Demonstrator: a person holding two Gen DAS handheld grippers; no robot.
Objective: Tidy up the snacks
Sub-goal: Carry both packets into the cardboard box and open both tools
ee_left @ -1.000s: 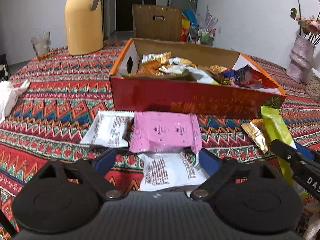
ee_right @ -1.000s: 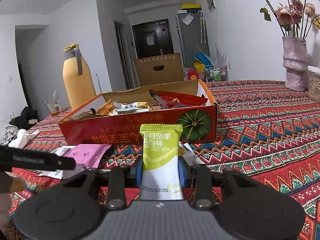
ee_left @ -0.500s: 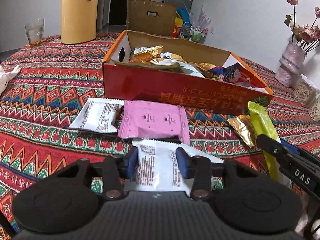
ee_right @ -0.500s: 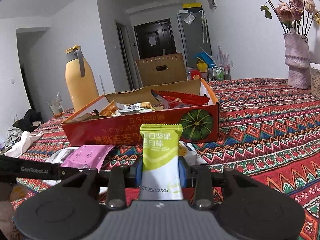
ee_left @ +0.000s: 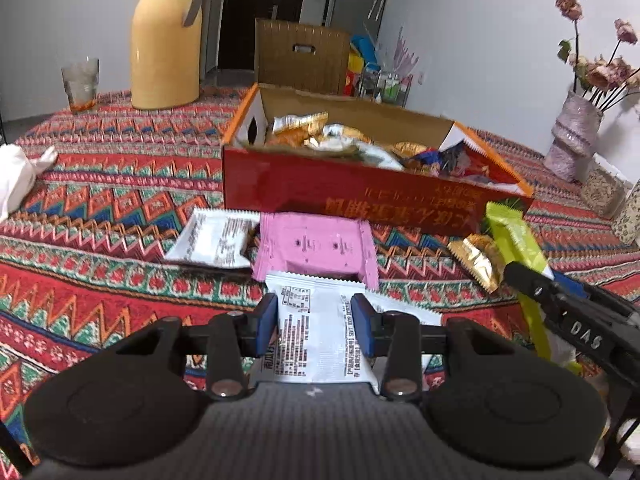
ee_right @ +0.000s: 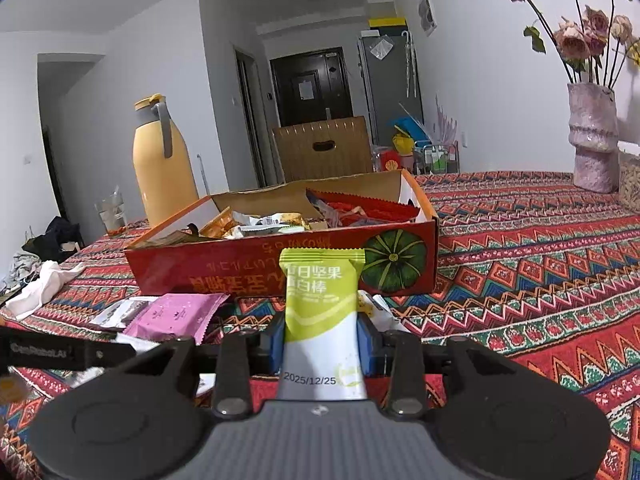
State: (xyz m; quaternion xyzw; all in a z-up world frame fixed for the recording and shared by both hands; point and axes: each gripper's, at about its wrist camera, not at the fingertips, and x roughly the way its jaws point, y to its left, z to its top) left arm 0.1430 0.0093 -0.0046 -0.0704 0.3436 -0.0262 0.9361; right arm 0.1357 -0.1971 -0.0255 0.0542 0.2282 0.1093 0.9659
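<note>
My left gripper point(ee_left: 316, 330) is shut on a white snack packet point(ee_left: 316, 332) with black print, lifted just above the table. Beyond it lie a pink packet point(ee_left: 316, 246), another white packet point(ee_left: 218, 236) and a gold packet point(ee_left: 476, 258). The red cardboard box point(ee_left: 360, 196) holds several snacks. My right gripper point(ee_right: 322, 338) is shut on a green and white snack bar point(ee_right: 322, 300), held upright in front of the box point(ee_right: 256, 272). The right gripper also shows in the left wrist view point(ee_left: 568, 316) with the green bar point(ee_left: 516, 240).
A yellow thermos point(ee_left: 166, 44) and a glass point(ee_left: 80, 84) stand at the back left. White cloth point(ee_left: 16, 176) lies at the left edge. A vase of flowers point(ee_right: 592, 140) stands at the right. The patterned tablecloth point(ee_right: 540, 260) covers the table.
My left gripper closed on the white packet and lifted it slightly. My right gripper kept holding the green bar and barely moved.
</note>
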